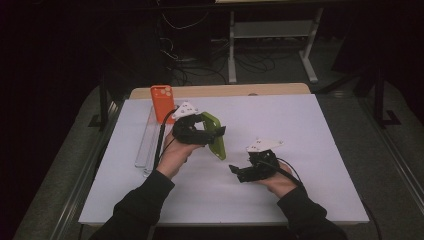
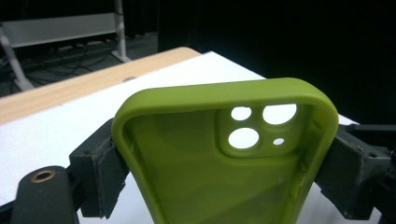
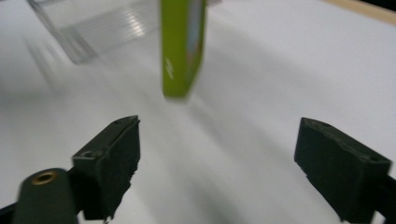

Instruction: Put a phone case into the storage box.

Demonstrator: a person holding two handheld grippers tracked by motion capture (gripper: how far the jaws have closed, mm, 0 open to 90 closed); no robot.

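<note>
We see the left gripper [image 2: 224,182] clamping an olive-green phone case [image 2: 224,158], camera cutouts up; right gripper [image 3: 217,163] fingers released, empty.

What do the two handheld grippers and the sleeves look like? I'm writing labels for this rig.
Both the left gripper and the right gripper are black, each topped by a pale grey three-cornered plate and trailing a black cable. Their fingers are blocky black pads with rough, worn edges; a brass-coloured eyelet sits near one. The person wears dark long sleeves.
</note>
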